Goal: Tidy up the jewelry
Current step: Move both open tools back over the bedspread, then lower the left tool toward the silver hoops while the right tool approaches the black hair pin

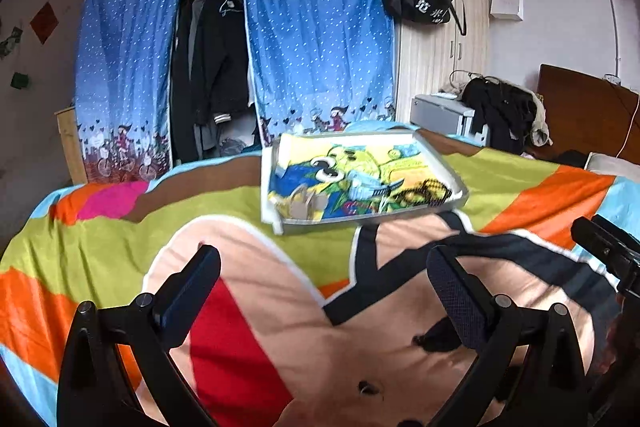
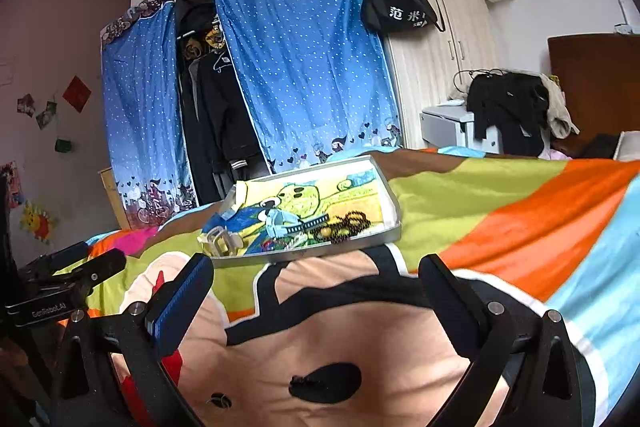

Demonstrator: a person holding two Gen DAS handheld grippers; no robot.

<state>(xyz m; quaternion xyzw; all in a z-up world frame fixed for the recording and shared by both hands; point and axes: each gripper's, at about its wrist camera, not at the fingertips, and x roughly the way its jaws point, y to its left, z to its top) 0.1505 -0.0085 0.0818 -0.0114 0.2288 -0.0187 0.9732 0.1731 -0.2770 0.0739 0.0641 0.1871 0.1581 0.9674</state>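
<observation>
The left gripper (image 1: pixel 324 275) and the right gripper (image 2: pixel 316 283) both hang over the bed (image 1: pixel 100 251); the fingers (image 1: pixel 192 291) of each are spread wide and hold nothing. The jewelry waits in the tray (image 2: pixel 394 227) that lies on the blanket, well ahead of both grippers; a dark bead bracelet (image 2: pixel 344 225) sits near its right front corner, a pale clip-like piece (image 2: pixel 222 241) near its left front corner, and a small comb-like piece (image 2: pixel 308 223) between them.

I think the step is to reach into the tray; come in low and slow, pick one piece, and close on its thickest part so it does not slip. The bed is soft, so pushing down may tip the tray.

The tray is flat with a low pale rim and a bright cartoon picture inside; the beads look round and bumpy; the blanket looks fuzzy, with big blocks of colour.
</observation>
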